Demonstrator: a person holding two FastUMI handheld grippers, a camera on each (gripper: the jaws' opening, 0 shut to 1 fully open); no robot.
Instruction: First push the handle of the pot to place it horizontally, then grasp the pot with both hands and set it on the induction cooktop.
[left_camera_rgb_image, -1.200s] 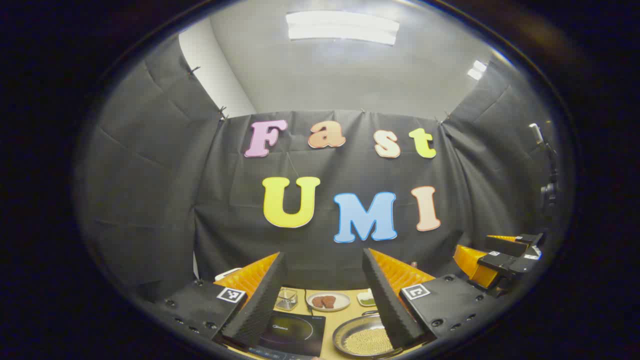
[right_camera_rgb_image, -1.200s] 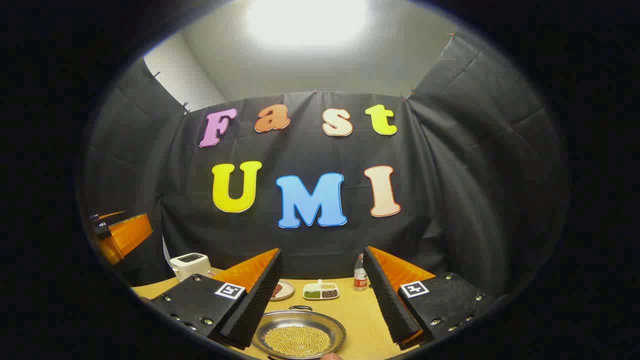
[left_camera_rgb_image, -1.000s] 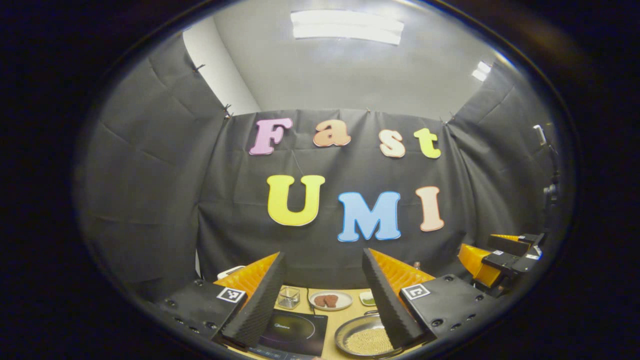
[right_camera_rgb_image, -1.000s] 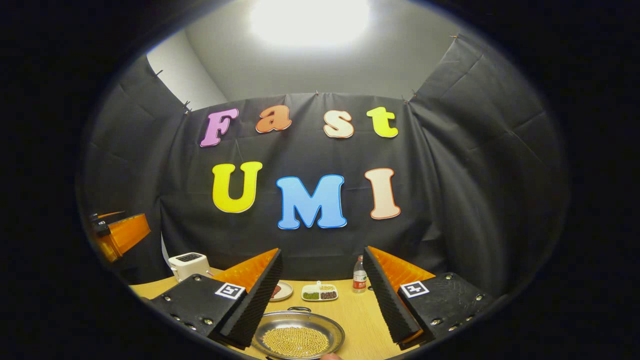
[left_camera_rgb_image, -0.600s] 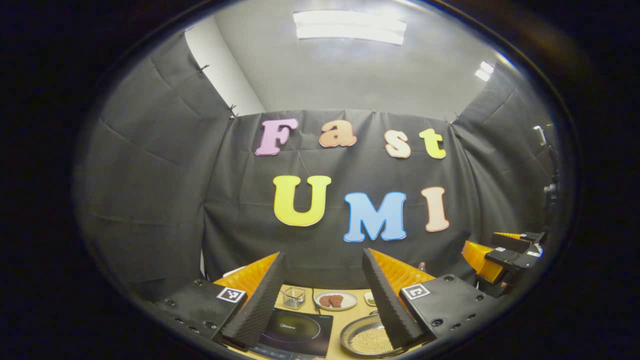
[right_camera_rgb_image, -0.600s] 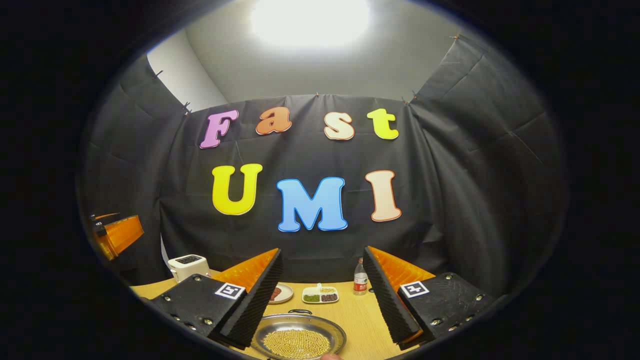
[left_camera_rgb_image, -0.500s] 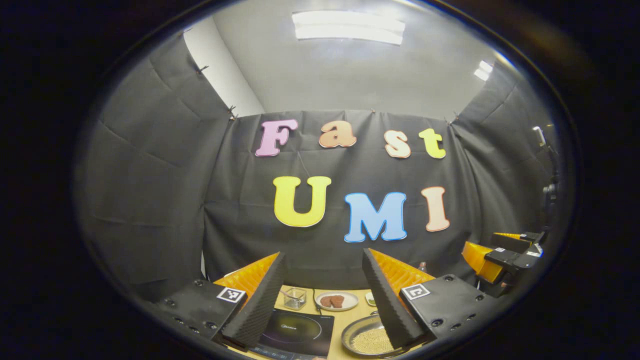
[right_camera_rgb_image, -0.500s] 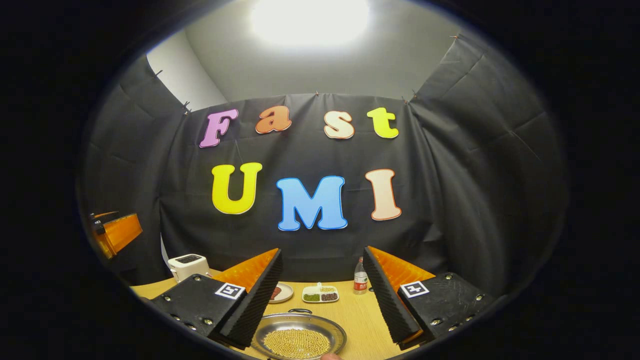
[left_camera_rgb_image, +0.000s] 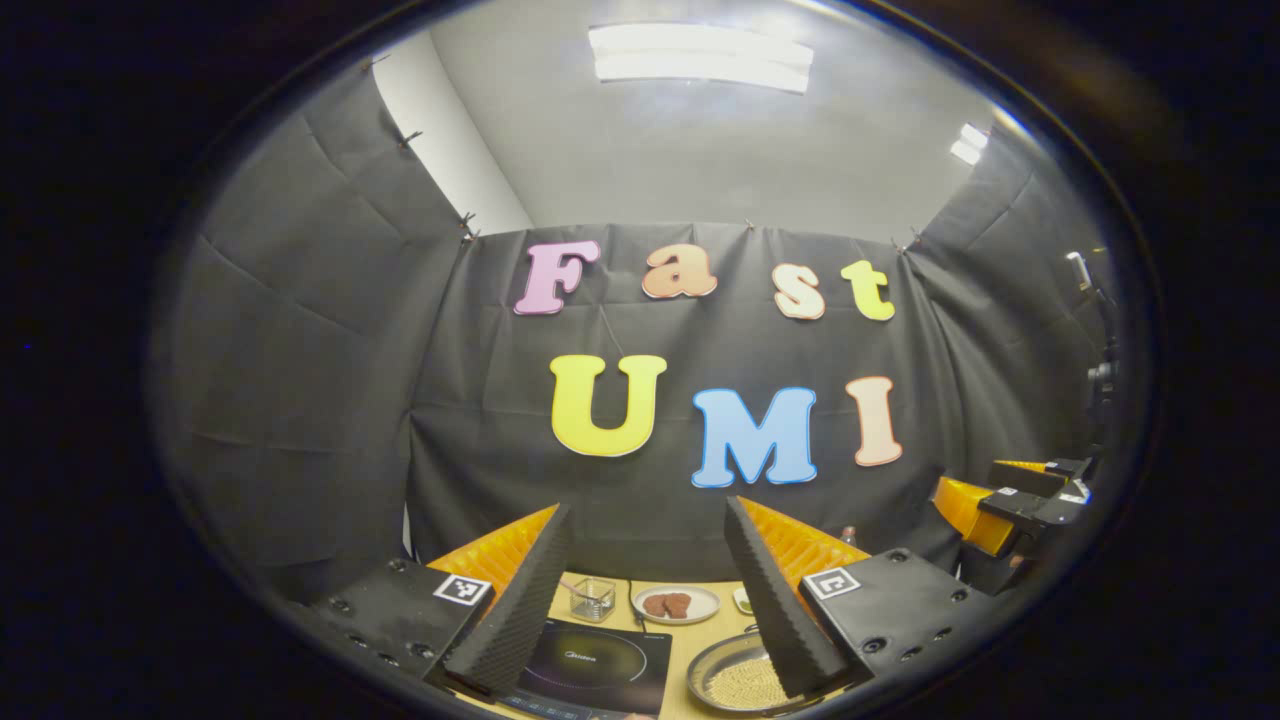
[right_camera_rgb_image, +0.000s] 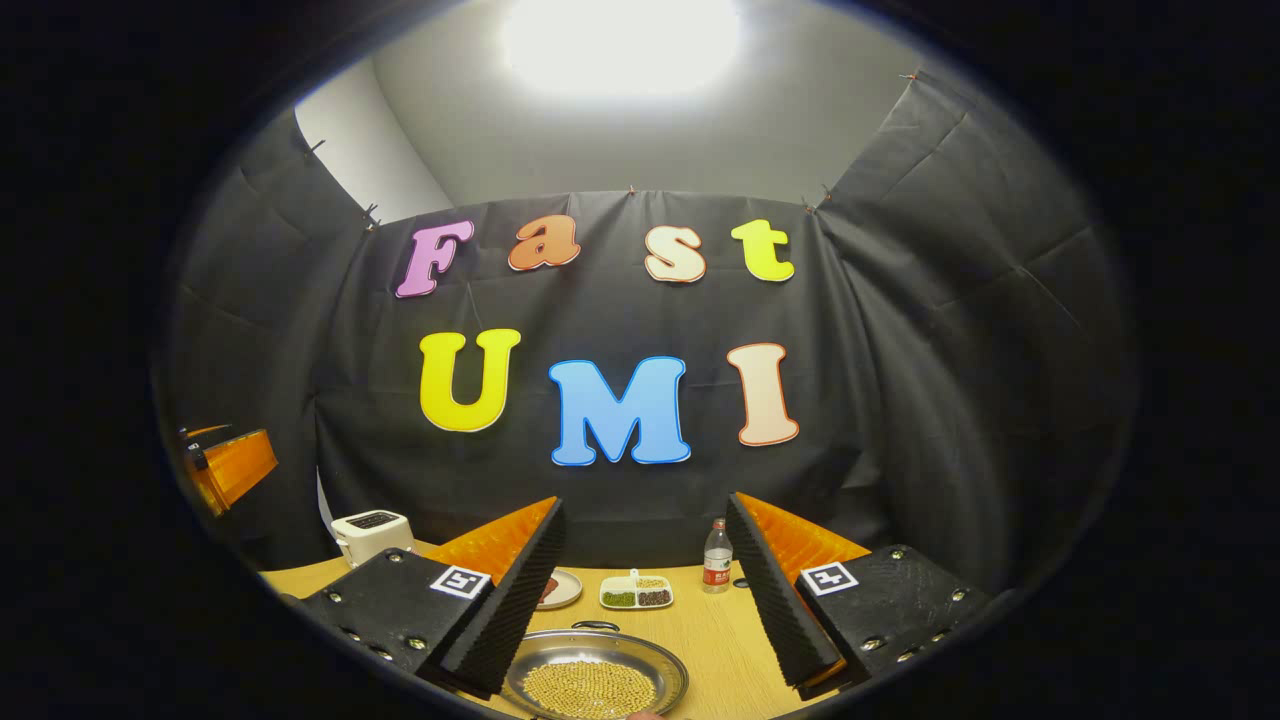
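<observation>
Left gripper held above the table, its 2 fingers spread apart. Between them: induction cooktop and plate. Pot lies beside the cooktop.

A silver metal pot holds a bed of small yellow-tan grains on a light wood-coloured tabletop. The induction cooktop is glossy black with faint ring markings. A white plate carries reddish-brown pieces. A white divided dish holds green and dark brown fillings. The toaster is cream-white, and the clear bottle wears a red label.
</observation>
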